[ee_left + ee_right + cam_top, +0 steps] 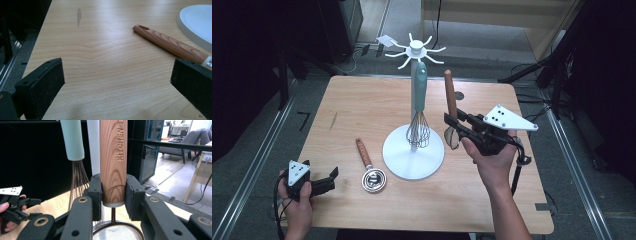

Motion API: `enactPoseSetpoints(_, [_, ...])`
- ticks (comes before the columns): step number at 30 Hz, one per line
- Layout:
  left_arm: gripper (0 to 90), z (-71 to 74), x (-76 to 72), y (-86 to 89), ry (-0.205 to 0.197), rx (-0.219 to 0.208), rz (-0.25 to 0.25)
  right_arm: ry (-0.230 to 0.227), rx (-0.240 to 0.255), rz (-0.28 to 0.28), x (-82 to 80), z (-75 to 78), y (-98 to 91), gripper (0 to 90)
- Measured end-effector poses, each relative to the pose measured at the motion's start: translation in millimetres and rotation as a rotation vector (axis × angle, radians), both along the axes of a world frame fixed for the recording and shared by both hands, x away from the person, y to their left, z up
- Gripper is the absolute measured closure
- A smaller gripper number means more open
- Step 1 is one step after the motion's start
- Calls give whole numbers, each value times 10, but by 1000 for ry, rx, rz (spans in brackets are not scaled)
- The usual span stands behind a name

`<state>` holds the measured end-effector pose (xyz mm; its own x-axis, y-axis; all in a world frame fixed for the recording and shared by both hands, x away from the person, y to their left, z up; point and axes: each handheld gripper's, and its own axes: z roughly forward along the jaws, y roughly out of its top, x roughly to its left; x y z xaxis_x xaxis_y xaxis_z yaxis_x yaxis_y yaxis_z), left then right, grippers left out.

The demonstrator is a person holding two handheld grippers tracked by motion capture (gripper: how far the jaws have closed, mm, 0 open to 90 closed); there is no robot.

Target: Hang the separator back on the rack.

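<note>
At the bottom left of the high view the left gripper [332, 178] rests low on the pale wooden table [362, 105], a hand wrapped round its body; its jaws stand wide apart with bare wood between them, released. Just right of it, near the frame's centre bottom, a second wood-handled strainer [370, 170] lies flat on the table, apart from the jaws. Beside that sits the round white base of the utensil stand [413, 152], its pole rising to white hooks at the top centre, where a teal-handled whisk [419, 107] hangs. Right of centre, the right gripper [455, 122] is held up off the table by a raised hand and forearm, jaws clenched on the wooden handle of a strainer [113, 157], handle upright, mesh bowl below. Beyond the table lie grey floor and dark stands.
</note>
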<state>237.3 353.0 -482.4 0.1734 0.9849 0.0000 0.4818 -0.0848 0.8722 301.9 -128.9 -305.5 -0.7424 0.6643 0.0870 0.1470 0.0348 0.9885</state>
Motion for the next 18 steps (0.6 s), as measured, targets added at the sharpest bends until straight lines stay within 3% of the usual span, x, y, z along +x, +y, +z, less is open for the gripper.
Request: enactPoseSetpoints(18, [0, 0, 0, 2, 0, 0, 1, -34, 34, 1, 5, 177, 37, 715])
